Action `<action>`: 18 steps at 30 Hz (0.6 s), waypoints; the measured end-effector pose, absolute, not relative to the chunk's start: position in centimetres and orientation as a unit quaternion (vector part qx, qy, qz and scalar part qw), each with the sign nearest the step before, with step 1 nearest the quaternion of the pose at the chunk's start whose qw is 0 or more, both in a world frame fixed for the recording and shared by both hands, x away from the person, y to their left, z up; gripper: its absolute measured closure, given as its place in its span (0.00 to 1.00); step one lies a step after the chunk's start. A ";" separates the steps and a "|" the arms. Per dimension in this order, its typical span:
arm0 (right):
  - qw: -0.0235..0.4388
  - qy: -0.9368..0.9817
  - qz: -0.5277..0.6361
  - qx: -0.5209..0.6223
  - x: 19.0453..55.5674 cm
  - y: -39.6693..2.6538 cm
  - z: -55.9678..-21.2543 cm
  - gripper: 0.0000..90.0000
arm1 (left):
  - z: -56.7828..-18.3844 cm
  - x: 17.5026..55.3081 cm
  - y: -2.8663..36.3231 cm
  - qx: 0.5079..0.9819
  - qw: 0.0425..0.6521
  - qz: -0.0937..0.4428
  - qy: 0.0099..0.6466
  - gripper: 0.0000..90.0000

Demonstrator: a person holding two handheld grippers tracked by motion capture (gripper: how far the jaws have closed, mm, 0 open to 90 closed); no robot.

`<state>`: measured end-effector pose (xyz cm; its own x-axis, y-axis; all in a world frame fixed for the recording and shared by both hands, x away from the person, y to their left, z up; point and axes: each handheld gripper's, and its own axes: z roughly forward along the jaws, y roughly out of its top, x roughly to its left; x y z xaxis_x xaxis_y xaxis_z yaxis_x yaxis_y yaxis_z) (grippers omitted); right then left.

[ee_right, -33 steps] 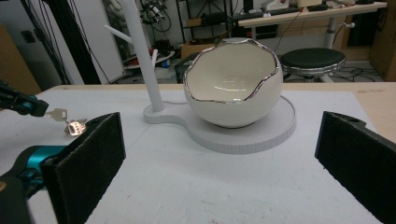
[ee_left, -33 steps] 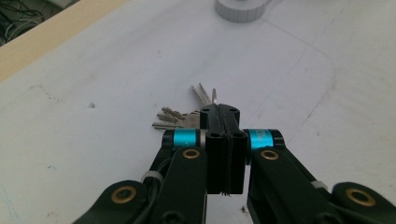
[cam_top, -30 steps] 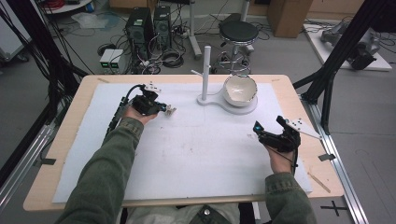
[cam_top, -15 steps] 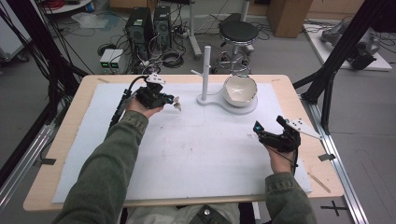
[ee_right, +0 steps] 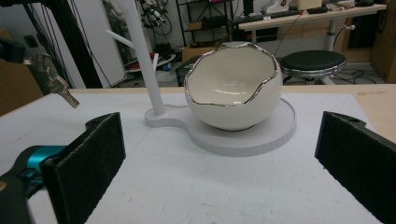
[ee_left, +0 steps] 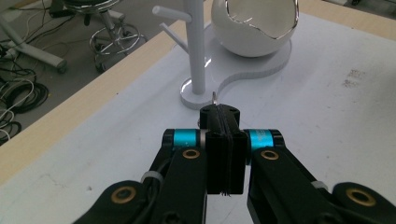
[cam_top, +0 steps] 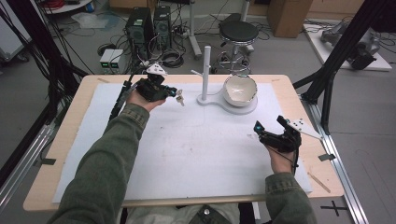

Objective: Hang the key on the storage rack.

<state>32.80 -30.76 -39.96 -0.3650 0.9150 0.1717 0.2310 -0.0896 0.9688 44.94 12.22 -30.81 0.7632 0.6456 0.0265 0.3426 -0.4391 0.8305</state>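
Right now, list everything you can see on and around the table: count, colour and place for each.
keys: one small bunch, silver, hanging from the left hand-held gripper, off the mat
stand: one, white, pegged post on a flat base, table's far middle
bowl: one, white, eggshell-shaped, silver rim, on the stand's base
mat: one, white, covering the table
table: one, light wood
stool: one, black seat, beyond the table
left hand-held gripper: black, shut on the keys
right hand-held gripper: black, open, near right

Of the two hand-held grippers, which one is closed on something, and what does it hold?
The left hand-held gripper, near the white peg stand: its jaws are shut on a bunch of keys that hangs above the table. The right hand-held gripper has wide-open, empty jaws.
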 end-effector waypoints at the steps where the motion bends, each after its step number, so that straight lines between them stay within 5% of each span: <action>1: 0.302 0.603 0.565 0.476 32.8 -30.8 -40.0 0.01 | -30.6 44.9 12.2 0.829 0.441 0.174 0.298 0.99; 18: 0.300 0.597 0.569 0.479 32.7 -31.0 -39.9 0.01 | -27.9 44.7 11.7 0.823 0.451 0.188 0.290 0.99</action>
<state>32.74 -30.99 -39.91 -0.3615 0.9135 0.1867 0.2305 -0.1065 0.9672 44.66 11.75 -27.87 0.7618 0.6460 0.0477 0.3080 -0.4261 0.8506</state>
